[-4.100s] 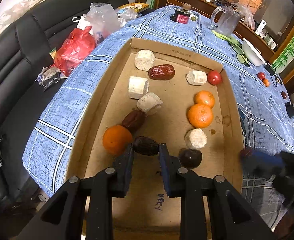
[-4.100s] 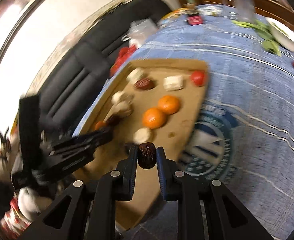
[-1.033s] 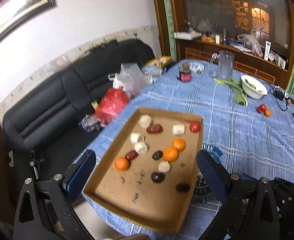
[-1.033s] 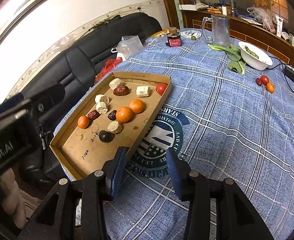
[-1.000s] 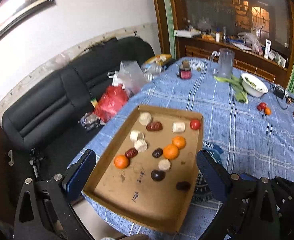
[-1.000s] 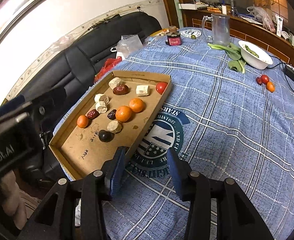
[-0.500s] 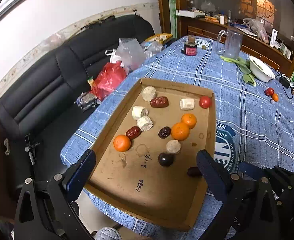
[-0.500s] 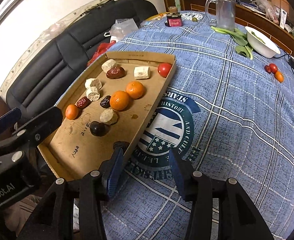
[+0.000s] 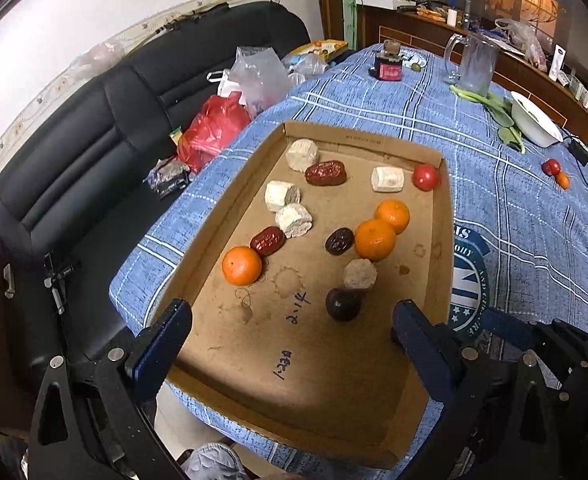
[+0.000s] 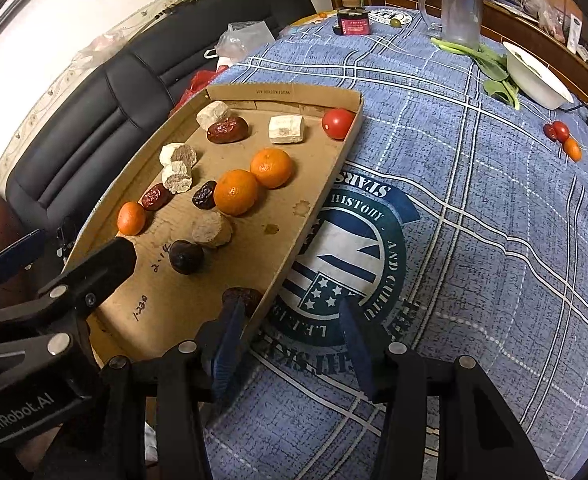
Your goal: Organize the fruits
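Fruit lay scattered across a shallow cardboard tray on a table covered with a blue plaid cloth, as both hand-held grippers hung above the near end with nothing in their grasp. The left gripper was spread wide over the tray's near half, its blue-padded fingers well apart and touching no fruit. The right gripper was also released, its jaws parted over the tray's right wall and the round printed emblem on the cloth. A wrinkled dark date sat in the tray just beside the right gripper's left finger, against the right wall. Farther in, a dark round plum touched a pale beige chunk. Two oranges lay pressed together near the tray's right side, with a dark date touching the nearer one. A third orange sat toward the left wall next to a red date. Pale white chunks and a larger red date occupied the far left, and a red tomato rested in the far right corner. Beyond the tray stood a glass pitcher and a white bowl; a black sofa ran along the left.
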The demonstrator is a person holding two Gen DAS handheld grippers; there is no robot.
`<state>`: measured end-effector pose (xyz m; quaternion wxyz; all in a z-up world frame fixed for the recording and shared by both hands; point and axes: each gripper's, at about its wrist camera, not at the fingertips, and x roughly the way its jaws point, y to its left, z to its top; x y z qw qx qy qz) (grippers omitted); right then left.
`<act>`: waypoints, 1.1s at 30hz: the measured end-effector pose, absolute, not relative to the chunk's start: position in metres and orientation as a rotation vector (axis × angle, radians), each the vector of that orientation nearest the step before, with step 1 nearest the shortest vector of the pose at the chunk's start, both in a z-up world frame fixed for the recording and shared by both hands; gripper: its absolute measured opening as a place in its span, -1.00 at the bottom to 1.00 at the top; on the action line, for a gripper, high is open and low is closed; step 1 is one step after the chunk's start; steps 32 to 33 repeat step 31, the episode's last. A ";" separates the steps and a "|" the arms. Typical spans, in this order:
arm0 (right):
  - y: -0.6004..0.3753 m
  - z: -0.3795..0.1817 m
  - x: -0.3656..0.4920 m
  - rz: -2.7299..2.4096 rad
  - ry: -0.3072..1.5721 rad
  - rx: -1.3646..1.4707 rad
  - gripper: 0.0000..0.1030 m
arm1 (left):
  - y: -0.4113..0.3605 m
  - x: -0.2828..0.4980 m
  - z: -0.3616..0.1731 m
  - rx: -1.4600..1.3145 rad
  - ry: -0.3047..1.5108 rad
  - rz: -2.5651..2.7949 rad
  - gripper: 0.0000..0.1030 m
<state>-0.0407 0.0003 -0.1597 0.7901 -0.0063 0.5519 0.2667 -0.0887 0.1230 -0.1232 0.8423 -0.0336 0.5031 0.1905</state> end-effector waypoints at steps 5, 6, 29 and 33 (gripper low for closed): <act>0.005 -0.164 -0.040 0.566 1.194 -0.043 0.09 | 0.127 -0.089 -0.133 -0.100 1.103 0.395 0.95; 0.005 -0.165 -0.040 0.565 1.197 -0.046 0.09 | 0.127 -0.088 -0.134 -0.103 1.108 0.393 0.95; 0.010 -0.168 -0.041 0.553 1.185 -0.094 0.22 | 0.132 -0.091 -0.136 -0.123 1.117 0.419 0.95; 0.009 -0.168 -0.042 0.553 1.185 -0.091 0.25 | 0.132 -0.090 -0.135 -0.137 1.116 0.418 0.95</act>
